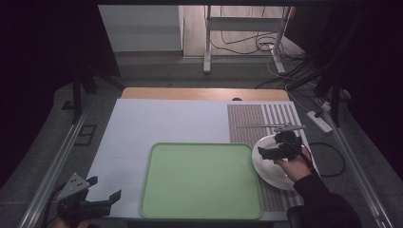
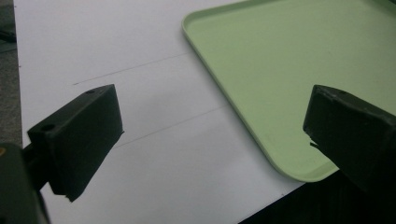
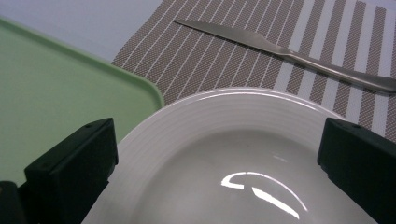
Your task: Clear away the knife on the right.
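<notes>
We take the green tray (image 1: 201, 180) as our landmark; it lies flat near the front edge of the white table (image 1: 157, 123). Just beside the tray's right edge sits a white plate (image 1: 266, 171), resting on a brown striped placemat (image 1: 256, 121). Our right gripper (image 1: 277, 147) hangs over the plate's far rim, jaws spread wide and gripping nothing; in the right gripper view the plate (image 3: 233, 154) fills the space between and below the two jaws, though we cannot tell whether they touch it. Beyond the plate, farther from the tray, a table knife (image 1: 271, 126) lies across the placemat. Our left gripper (image 1: 105, 189) hovers off the tray's front-left corner, jaws also released and empty, over bare white table.
</notes>
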Available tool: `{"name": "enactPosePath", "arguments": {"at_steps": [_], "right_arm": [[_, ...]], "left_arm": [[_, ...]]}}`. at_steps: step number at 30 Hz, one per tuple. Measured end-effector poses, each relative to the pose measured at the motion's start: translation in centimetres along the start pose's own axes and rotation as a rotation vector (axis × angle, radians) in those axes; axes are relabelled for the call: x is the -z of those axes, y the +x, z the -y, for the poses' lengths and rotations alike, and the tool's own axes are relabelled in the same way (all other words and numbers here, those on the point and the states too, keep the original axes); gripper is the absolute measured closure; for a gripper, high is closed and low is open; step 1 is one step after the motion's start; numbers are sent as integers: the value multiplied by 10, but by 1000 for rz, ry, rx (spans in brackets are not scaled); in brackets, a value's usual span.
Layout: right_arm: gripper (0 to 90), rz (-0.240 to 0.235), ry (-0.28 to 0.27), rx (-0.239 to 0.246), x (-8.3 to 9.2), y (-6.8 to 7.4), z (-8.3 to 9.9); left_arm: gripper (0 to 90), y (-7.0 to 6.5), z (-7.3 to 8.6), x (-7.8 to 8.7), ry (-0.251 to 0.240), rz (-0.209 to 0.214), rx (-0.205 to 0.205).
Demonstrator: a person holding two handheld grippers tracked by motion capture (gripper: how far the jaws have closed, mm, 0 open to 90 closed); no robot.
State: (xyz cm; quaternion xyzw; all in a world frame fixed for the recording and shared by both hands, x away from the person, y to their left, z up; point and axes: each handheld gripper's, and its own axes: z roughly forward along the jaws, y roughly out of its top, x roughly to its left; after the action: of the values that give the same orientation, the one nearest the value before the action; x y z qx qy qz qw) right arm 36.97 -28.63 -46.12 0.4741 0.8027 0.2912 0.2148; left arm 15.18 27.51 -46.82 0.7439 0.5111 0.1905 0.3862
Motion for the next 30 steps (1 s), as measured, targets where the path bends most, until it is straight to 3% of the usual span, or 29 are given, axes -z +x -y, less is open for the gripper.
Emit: {"name": "enactPosePath", "arguments": {"at_steps": [21, 30], "right_arm": [[0, 55, 24, -35, -33, -29, -26], [0, 84, 34, -75, -48, -47, -37]], "left_arm": [[44, 0, 0, 0, 0, 2, 1], [44, 1, 0, 0, 0, 3, 3]]}}
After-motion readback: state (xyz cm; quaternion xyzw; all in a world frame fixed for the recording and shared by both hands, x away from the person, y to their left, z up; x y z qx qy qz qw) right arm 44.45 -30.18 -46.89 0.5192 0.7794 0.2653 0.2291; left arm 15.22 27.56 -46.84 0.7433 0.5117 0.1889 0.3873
